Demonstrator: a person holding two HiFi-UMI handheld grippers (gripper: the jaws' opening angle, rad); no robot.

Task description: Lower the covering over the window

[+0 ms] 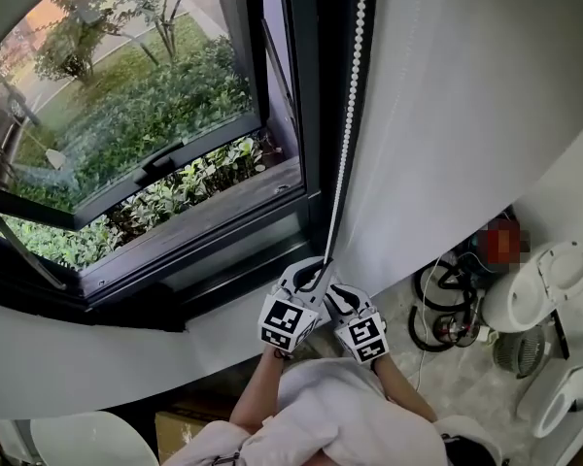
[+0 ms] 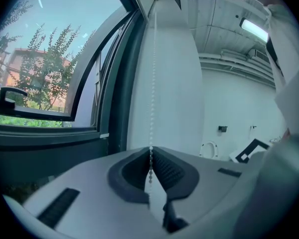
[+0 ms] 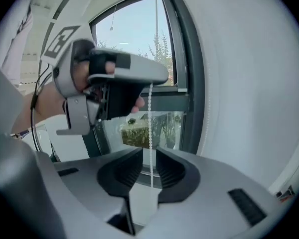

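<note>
A white bead chain (image 1: pixel 348 115) hangs down the dark window frame (image 1: pixel 311 144), beside the white wall (image 1: pixel 466 115). My left gripper (image 1: pixel 318 270) is shut on the chain (image 2: pixel 152 83); the beads run up from between its closed pads (image 2: pixel 150 156). Just below it, my right gripper (image 1: pixel 336 295) has its jaws apart. In the right gripper view the chain (image 3: pixel 150 118) passes through the gap (image 3: pixel 149 166) and neither pad touches it. The left gripper (image 3: pixel 114 83) shows there above, holding the chain. No covering shows over the glass.
The window sash (image 1: pixel 126 192) is tilted open onto green bushes. On the floor at right lie black cables (image 1: pixel 437 309) and a white appliance (image 1: pixel 544 289). A white rounded object (image 1: pixel 87 440) sits at lower left. The person's sleeves (image 1: pixel 330 416) fill the bottom.
</note>
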